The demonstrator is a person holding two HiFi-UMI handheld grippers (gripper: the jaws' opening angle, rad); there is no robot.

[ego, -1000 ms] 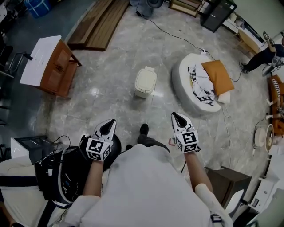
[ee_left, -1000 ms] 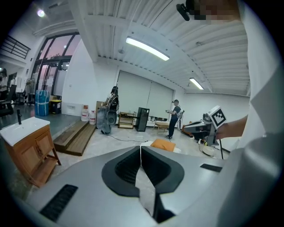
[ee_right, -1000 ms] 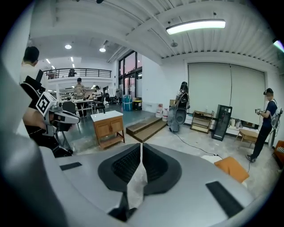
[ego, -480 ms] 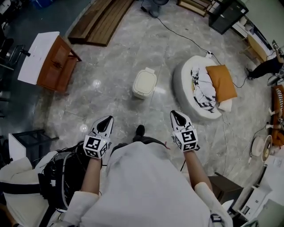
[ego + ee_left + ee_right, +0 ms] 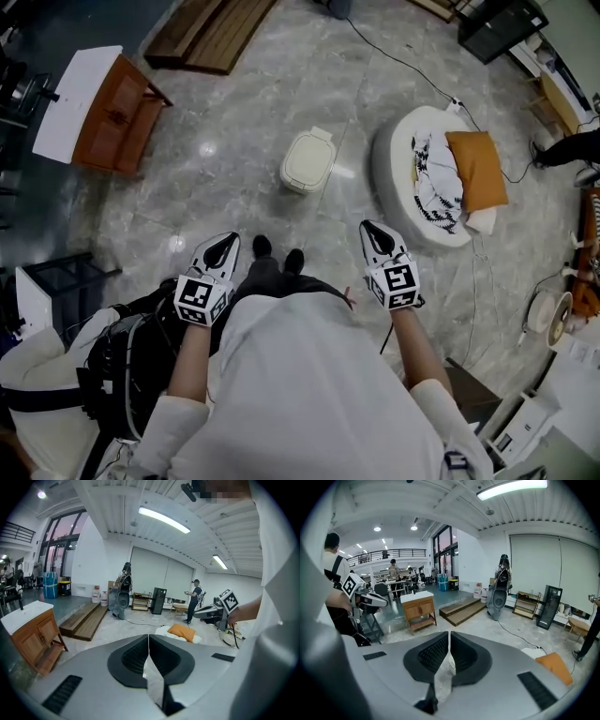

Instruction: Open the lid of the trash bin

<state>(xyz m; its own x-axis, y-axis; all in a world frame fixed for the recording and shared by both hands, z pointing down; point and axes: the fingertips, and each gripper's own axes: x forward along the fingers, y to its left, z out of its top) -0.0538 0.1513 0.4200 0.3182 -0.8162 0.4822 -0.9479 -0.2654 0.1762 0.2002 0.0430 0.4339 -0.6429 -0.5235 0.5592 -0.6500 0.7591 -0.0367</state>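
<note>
A cream trash bin (image 5: 307, 161) stands on the marble floor with its lid down, ahead of the person's feet. Both grippers are held in the air well short of it. My left gripper (image 5: 223, 246) is shut and holds nothing; in the left gripper view its jaws (image 5: 148, 639) meet in a thin line. My right gripper (image 5: 373, 232) is also shut and holds nothing, with its jaws (image 5: 449, 637) closed together. The bin lies between and beyond the two gripper tips. Neither gripper view shows it clearly.
A wooden cabinet (image 5: 98, 112) with a white top stands far left. Right of the bin is a round white cushion bed (image 5: 403, 183) with an orange pillow (image 5: 475, 167). Wooden planks (image 5: 211, 33) lie at the back, and a cable (image 5: 394, 64) crosses the floor. A black bag (image 5: 122, 366) sits near left.
The person has stepped forward towards the bin, and the feet now show ahead of the body. Both grippers stay shut and have kept their spacing.
</note>
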